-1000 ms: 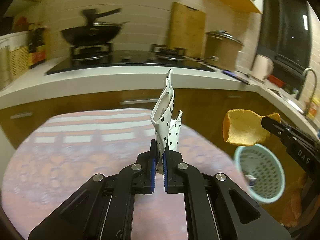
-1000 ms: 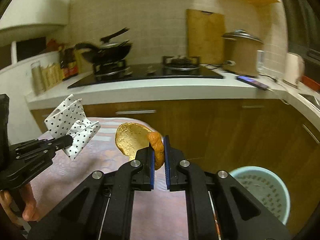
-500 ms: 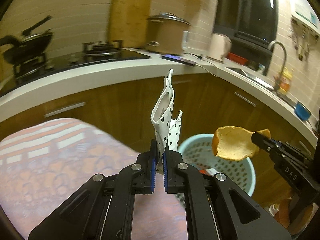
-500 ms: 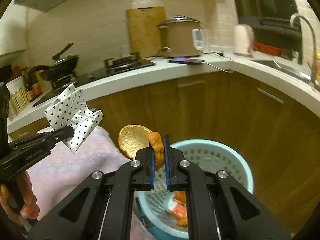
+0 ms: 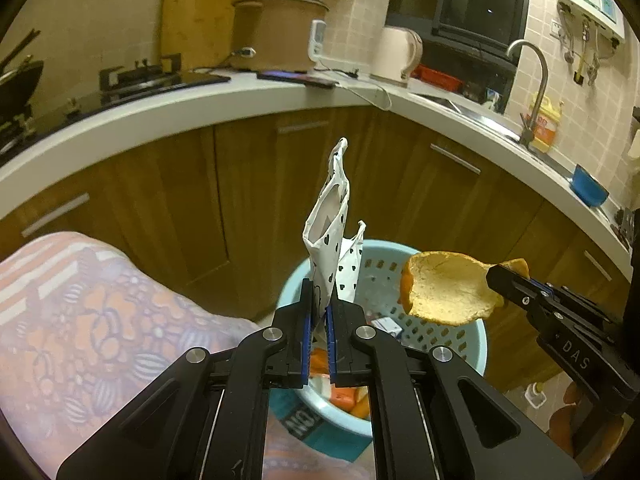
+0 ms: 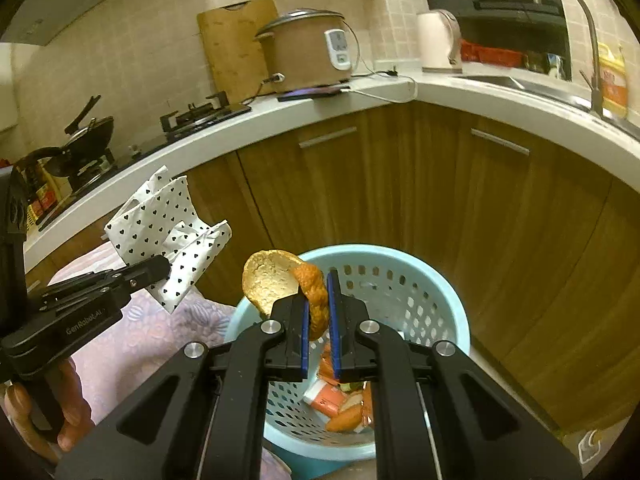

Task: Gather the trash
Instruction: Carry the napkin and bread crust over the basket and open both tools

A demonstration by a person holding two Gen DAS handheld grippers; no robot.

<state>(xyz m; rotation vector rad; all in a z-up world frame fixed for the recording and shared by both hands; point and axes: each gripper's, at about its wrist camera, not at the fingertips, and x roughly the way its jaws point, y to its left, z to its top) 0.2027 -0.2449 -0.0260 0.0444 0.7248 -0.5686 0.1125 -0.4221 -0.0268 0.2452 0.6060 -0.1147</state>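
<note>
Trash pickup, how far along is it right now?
Done: wrappers and scraps already lie in the blue basket. In hand: the left gripper pinches heart-print paper, the right gripper an orange peel, both near the basket. Left: dropping them in.

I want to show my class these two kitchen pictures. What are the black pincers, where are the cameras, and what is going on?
A person holds a black hand tool in each hand; no robot is involved. Each carries a wide-angle camera looking along its fingers, one picture per tool. The left tongs are shut on a crumpled white paper wrapper with black hearts. The right tongs are shut on an orange peel. Both hang above a pale blue perforated plastic bin that holds trash, beside a patterned pink tablecloth.
</note>
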